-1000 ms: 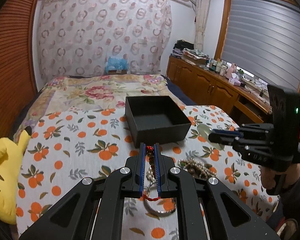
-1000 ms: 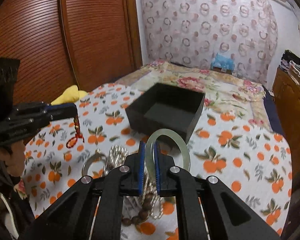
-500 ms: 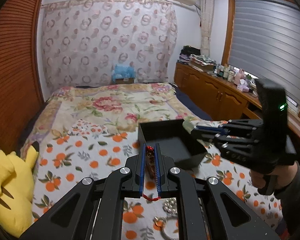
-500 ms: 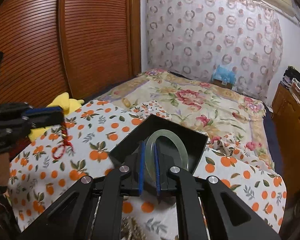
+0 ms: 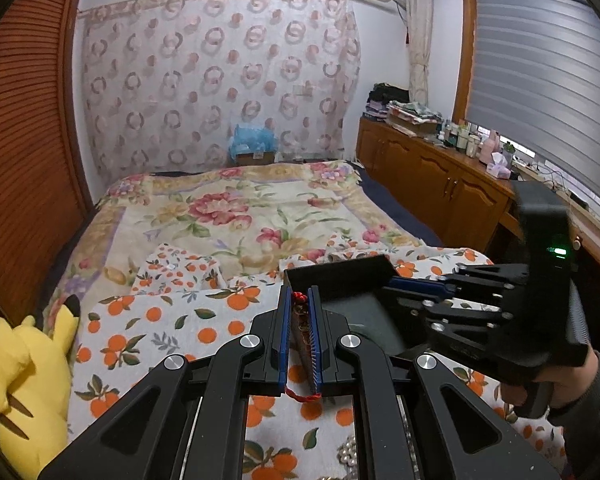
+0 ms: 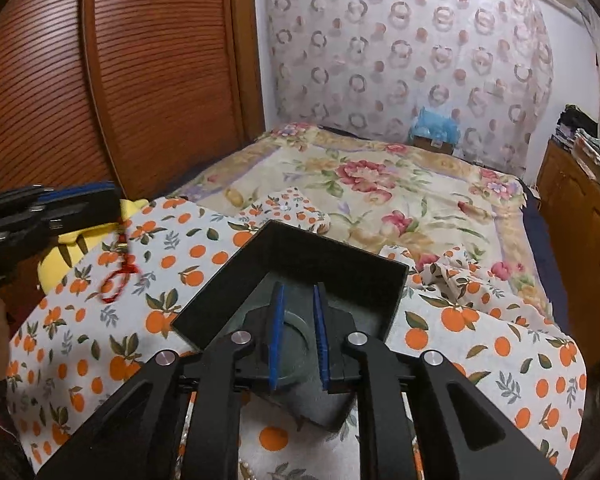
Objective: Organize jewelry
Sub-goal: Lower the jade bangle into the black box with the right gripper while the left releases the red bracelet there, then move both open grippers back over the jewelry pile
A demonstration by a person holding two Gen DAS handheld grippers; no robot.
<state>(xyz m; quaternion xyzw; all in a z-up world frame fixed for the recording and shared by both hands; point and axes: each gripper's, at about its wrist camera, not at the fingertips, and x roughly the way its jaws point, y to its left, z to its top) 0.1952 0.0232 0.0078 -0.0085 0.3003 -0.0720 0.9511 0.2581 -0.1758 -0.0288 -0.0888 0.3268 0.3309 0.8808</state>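
A black open box (image 6: pixel 340 276) sits on the orange-print cloth on the bed; it also shows in the left wrist view (image 5: pixel 340 276). My right gripper (image 6: pixel 298 300) is open, its tips inside the box, and a pale green bangle (image 6: pixel 298 330) lies flat on the box floor between the jaws. My left gripper (image 5: pixel 300 300) is shut on a red-corded bead bracelet (image 5: pixel 302 320), held above the cloth at the box's left side. The bracelet's red loop (image 6: pixel 118 280) hangs below the left gripper (image 6: pixel 80 204) in the right wrist view.
Pearl strands and other jewelry (image 5: pixel 348 456) lie on the cloth near the front edge. A yellow plush toy (image 5: pixel 24 376) lies at the left edge of the bed. A wooden wardrobe (image 6: pixel 120 80) stands to the left, wooden cabinets (image 5: pixel 440 188) to the right.
My right gripper moved down into the box and opened, leaving the green bangle on the box floor. My left gripper rose and moved toward the box with the red bracelet.
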